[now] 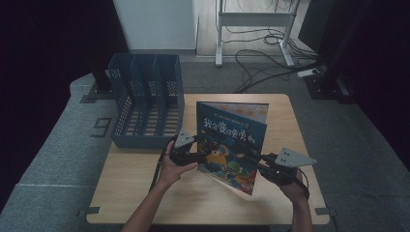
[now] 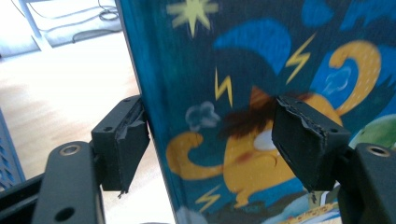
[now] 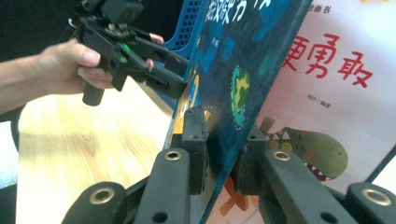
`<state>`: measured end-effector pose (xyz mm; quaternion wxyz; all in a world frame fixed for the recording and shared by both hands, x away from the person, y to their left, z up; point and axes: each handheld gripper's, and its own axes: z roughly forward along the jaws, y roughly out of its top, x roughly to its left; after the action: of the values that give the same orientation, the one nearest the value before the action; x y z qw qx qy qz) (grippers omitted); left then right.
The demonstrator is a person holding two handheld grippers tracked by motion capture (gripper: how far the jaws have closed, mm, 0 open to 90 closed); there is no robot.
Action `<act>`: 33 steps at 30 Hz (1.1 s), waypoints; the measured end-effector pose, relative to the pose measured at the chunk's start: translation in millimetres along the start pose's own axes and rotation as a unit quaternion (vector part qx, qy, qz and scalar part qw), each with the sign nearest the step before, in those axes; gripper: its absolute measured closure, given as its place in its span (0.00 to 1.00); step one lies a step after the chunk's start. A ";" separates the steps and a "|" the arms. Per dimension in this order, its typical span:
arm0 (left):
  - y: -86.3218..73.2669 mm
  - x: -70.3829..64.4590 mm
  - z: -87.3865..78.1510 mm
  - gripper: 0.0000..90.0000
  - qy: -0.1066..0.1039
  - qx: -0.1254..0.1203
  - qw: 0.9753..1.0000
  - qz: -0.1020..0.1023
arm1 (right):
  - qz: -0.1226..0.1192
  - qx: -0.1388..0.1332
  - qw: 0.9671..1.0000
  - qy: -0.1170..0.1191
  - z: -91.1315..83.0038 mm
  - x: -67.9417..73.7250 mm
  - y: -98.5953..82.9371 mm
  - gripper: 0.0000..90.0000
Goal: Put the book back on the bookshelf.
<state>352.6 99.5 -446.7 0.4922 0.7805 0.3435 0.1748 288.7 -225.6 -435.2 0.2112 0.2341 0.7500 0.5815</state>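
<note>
A picture book [image 1: 232,140] with a dark blue cartoon cover is held tilted on edge over the wooden table [image 1: 140,186]. My right gripper [image 1: 256,159] is shut on its lower right edge; in the right gripper view the jaws [image 3: 222,140] clamp the blue cover [image 3: 243,70], with the white back cover [image 3: 336,70] behind. My left gripper [image 1: 205,157] is at the book's left edge. Its jaws [image 2: 215,135] stand wide open: one pad [image 2: 133,135] touches the book's edge and the other hangs in front of the cover [image 2: 243,70]. The left gripper [image 3: 180,77] also appears at the far edge.
A blue mesh file organizer [image 1: 145,96] with several upright slots stands at the table's back left, just left of the book. Beyond the table, cables [image 1: 270,67] lie on the grey floor by a white desk frame [image 1: 254,19].
</note>
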 end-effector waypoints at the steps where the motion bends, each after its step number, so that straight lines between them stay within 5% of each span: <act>1: 0.6 -0.3 -0.6 0.31 0.001 0.000 1.000 0.001 | -0.002 0.002 1.000 -0.004 0.3 -0.2 -0.5 0.83; 8: -1.0 -4.0 -4.7 0.35 0.011 -0.009 1.000 0.011 | -0.006 0.023 0.998 -0.052 6.4 -3.5 -6.2 0.74; 20: 1.8 -13.3 -15.0 0.36 0.020 -0.023 0.999 0.040 | -0.007 0.043 0.997 -0.064 12.1 -7.8 -13.6 0.69; 33: 1.0 -16.0 -23.8 0.43 0.016 -0.029 0.999 0.040 | 0.006 0.052 0.996 -0.077 15.2 -12.8 -19.0 0.64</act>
<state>327.2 103.4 -434.0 0.5017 0.7762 0.3143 0.2169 305.9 -225.5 -456.6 0.2522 0.2931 0.7593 0.5234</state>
